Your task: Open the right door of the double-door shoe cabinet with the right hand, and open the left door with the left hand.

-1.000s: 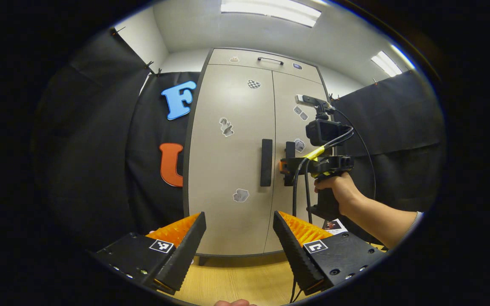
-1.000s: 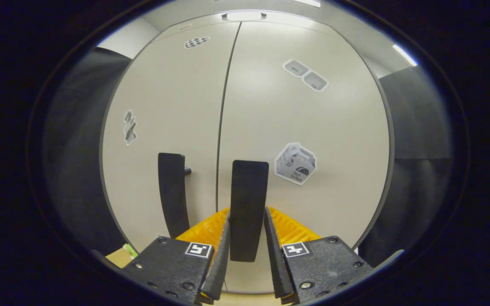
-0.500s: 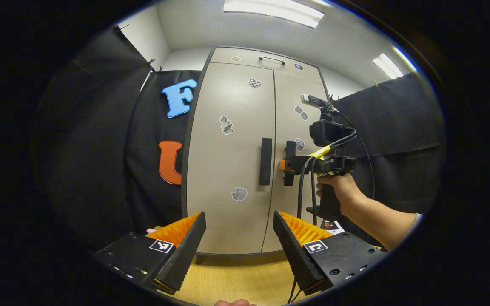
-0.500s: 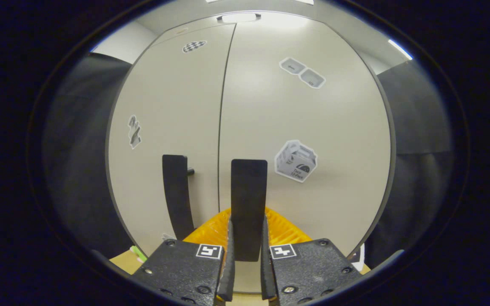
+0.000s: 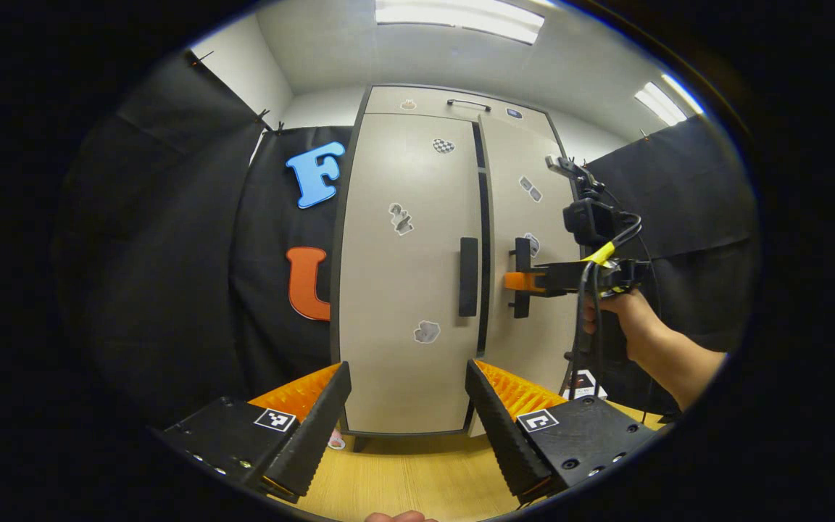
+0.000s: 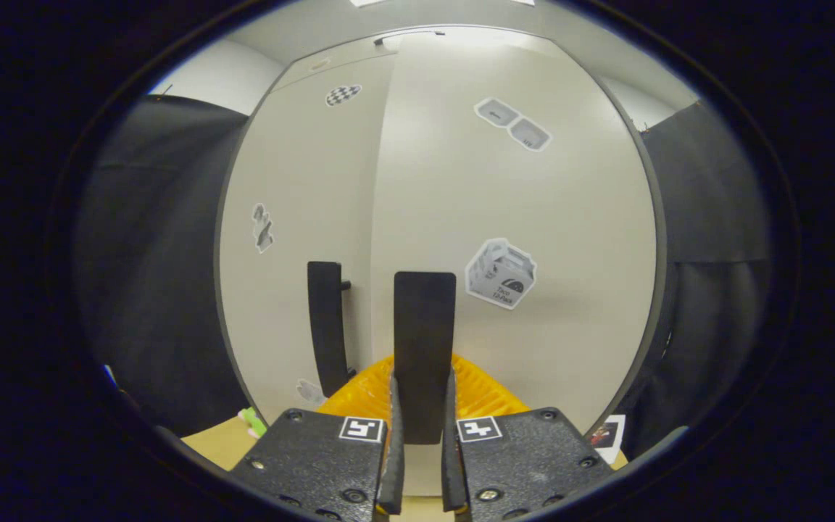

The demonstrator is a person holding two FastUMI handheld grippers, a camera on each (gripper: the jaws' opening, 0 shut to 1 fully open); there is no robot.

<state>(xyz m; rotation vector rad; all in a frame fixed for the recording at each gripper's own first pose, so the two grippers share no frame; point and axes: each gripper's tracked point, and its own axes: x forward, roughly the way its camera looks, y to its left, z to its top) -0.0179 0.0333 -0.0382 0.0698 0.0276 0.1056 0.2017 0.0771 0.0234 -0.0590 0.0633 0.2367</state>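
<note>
The left gripper (image 5: 408, 406) hangs with its jaws apart, well back from the shoe cabinet (image 5: 417, 406), the closed left door (image 5: 406, 268) and its handle (image 5: 468, 276) straight ahead with open room between. Right of that, a dark gap shows beside the right door (image 5: 533, 217), swung slightly out. The right gripper (image 6: 421, 428) is clamped on the right handle (image 6: 424, 341). Two doors, two handles.

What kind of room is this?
Probably a staged recording booth, not a home: black cloth walls surround one shoe cabinet on a wooden floor, under office ceiling lights.
</note>
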